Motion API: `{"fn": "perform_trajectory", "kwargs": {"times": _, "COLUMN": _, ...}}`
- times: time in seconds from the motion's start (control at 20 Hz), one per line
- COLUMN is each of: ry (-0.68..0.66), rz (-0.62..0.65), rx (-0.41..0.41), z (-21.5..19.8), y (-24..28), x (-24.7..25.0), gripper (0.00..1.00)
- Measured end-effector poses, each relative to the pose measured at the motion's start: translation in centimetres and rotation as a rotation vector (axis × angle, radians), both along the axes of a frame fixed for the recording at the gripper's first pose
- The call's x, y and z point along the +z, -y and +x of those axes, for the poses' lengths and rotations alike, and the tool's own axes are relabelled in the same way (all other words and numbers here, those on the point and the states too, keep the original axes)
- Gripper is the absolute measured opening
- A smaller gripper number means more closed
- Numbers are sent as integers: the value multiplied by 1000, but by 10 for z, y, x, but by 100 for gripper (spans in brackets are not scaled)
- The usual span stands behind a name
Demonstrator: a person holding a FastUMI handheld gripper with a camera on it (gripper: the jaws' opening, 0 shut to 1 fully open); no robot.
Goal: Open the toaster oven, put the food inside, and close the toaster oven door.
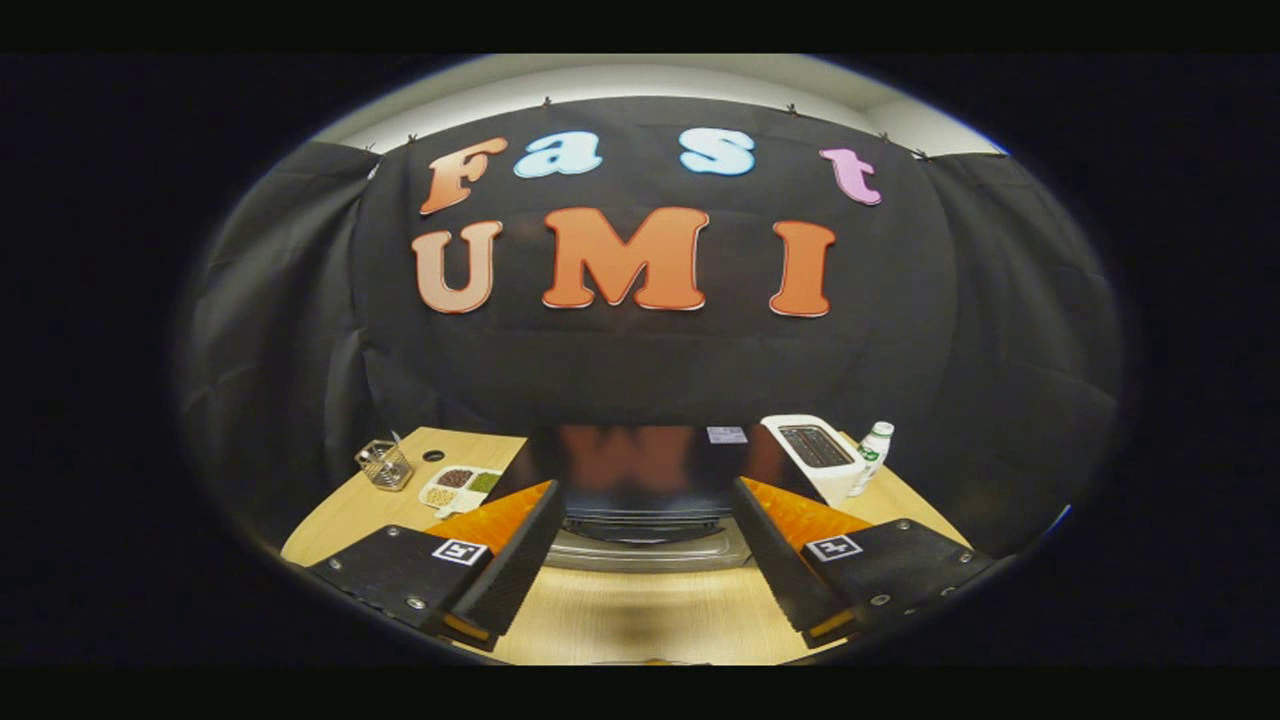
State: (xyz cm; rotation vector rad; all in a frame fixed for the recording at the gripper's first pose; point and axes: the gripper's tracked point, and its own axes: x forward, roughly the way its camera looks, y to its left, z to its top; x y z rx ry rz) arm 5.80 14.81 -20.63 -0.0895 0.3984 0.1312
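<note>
So we've got a light wooden table [640, 615] and, sitting dead ahead on it, the glossy black boxy toaster oven [640, 470], its silvery door handle [645, 550] running across the near side between our fingers. Door looks closed to us, so we reckon we're at the very first step: getting it open. The gripper [645, 545] has its fingers spread wide with nothing between them, lined up either side of the oven front. Right of the oven sits a white slot toaster [815, 455], then a small white bottle [872, 457]. Far left there's a white divided snack tray [458, 487] and a little wire basket [385, 465]. Next we'd need to move in and pinch that handle.
</note>
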Motion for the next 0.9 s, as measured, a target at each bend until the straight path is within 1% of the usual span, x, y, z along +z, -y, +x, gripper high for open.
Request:
{"fn": "perform_trajectory", "kwargs": {"times": 0.25, "ry": -60, "rz": -40, "rx": 1, "z": 20, "y": -4, "x": -38, "gripper": 99}}
{"fn": "perform_trajectory", "kwargs": {"times": 0.45, "ry": -115, "rz": -53, "rx": -20, "z": 33, "y": 2, "x": -67, "gripper": 100}}
{"fn": "perform_trajectory", "kwargs": {"times": 0.75, "ry": -164, "rz": -45, "rx": -35, "z": 41, "y": 5, "x": -91, "gripper": 100}}
{"fn": "perform_trajectory", "kwargs": {"times": 0.8, "ry": -154, "rz": -32, "rx": -37, "z": 44, "y": 3, "x": -89, "gripper": 100}}
{"fn": "perform_trajectory", "kwargs": {"times": 0.9, "ry": -179, "rz": -7, "rx": -37, "z": 43, "y": 2, "x": -93, "gripper": 99}}
